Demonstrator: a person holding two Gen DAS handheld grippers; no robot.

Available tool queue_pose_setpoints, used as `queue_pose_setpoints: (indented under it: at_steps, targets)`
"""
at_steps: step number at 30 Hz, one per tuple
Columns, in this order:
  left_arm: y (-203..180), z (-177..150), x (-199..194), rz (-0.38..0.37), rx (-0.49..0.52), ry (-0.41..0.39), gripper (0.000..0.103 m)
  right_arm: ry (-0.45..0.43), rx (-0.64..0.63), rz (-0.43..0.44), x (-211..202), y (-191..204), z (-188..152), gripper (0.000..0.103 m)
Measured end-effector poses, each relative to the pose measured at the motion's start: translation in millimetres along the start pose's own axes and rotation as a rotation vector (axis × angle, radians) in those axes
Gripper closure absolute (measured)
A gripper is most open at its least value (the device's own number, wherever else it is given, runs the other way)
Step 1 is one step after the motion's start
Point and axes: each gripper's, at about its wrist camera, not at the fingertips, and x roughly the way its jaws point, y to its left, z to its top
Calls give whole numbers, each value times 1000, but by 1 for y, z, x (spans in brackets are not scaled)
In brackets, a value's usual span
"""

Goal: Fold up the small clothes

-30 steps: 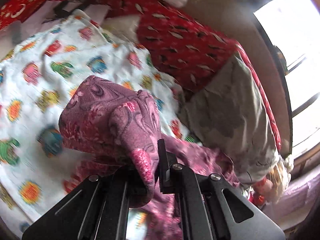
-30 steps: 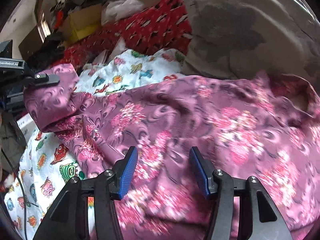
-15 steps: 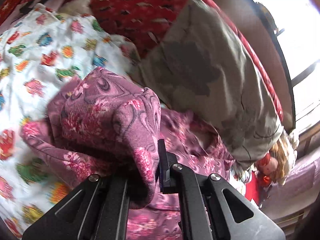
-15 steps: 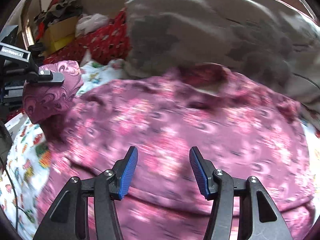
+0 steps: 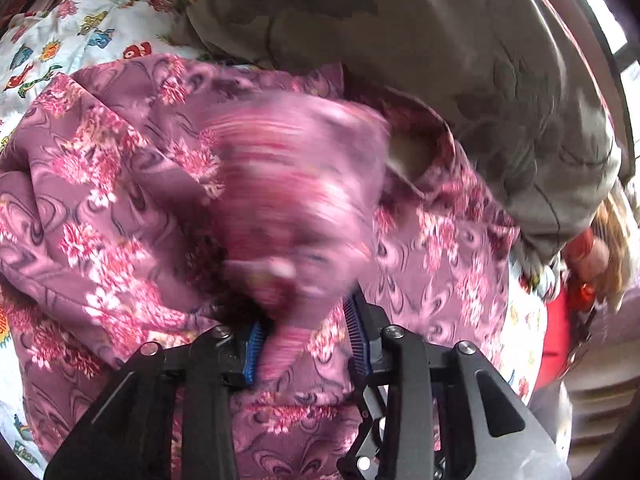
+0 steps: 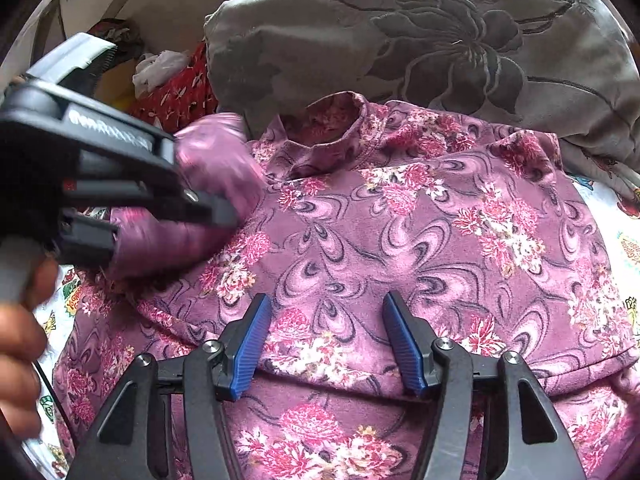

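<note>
Grey floral cushion fills the far side, its lower edge overlapping the collar of the purple floral top; top lies spread on a white cartoon-print sheet, sheet showing bare at left and right edges (most open room there); left gripper jaws opening, blurred sleeve fabric hanging between the pads; right gripper jaws parting wide above the top's front, gripping nothing.

Left gripper points steeply down, jaws opening around blurred cloth. Right gripper, jaws opening, empty; left hand at 9 o'clock.
</note>
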Motion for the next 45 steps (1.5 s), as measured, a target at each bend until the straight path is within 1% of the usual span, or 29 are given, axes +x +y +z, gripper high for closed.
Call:
queue_pose_setpoints:
  at_steps: [2,3,4,5,6,7,8,10,13,15,18,19,21,23,25,28,30,31,32,33,34,36,37,40,43,44,45]
  targets:
    - [3,-5,-15,-23,-1,12,70,-2,8,12,-2,-2,-1,42]
    - [8,-7,-25,-45,-8,2,70,-3,12,17,-2,-3,-1,42]
    - [15,-12,-42,-86,-20,-26,69,-3,17,23,-3,-5,-1,42]
    - [22,-16,-54,-108,-31,-50,64,-3,19,26,-3,-3,-2,42]
    - [33,-22,-70,-120,-53,-81,55,-2,22,28,-5,-5,-4,42]
    - [45,-28,-84,-123,-78,-113,51,0,24,29,-5,-6,-3,42]
    - [59,-33,-95,-121,-105,-143,48,2,28,32,-6,-6,-2,42]
    - [85,-43,-103,-114,-155,-163,48,13,43,36,-6,-10,1,42]
    - [117,-45,-94,-125,-226,-125,48,23,109,25,-14,-15,5,43]
    - [134,-46,-77,-158,-295,-80,48,20,165,19,-19,-17,12,41]
    - [150,-51,-52,-202,-365,-25,48,0,204,72,-27,-8,33,41]
    - [155,-53,-47,-224,-384,-23,48,-5,195,93,-28,0,43,40]
    - [163,-56,-47,-278,-420,-42,48,8,149,105,-24,20,62,37]
    - [171,-56,-47,-316,-438,-32,48,20,91,94,-15,40,79,37]
    - [176,-57,-48,-340,-445,-28,48,50,52,81,-2,55,88,37]
    - [177,-57,-49,-334,-428,-30,48,128,-2,16,21,75,88,37]
    - [174,-58,-51,-321,-408,-35,48,148,-19,-4,27,77,85,41]
    - [173,-59,-52,-314,-394,-38,48,133,-17,2,26,72,83,54]
    - [168,-56,-50,-312,-388,-39,48,108,-7,24,20,65,81,78]
    - [168,-57,-52,-312,-381,-42,48,90,6,37,15,56,78,89]
    - [167,-55,-50,-313,-380,-43,48,76,29,38,7,43,74,92]
    - [162,-55,-50,-316,-378,-44,48,39,84,48,-6,19,69,92]
    - [164,-57,-53,-320,-379,-43,48,26,107,47,-13,7,65,96]
    - [169,-59,-64,-333,-408,-52,48,30,198,45,-28,-36,49,96]
    - [179,-58,-85,-363,-431,-117,48,67,318,51,-36,-77,28,95]
    - [181,-57,-91,-368,-436,-135,48,61,370,48,-42,-89,22,89]
    - [183,-55,-97,-374,-440,-154,48,46,423,64,-48,-100,15,89]
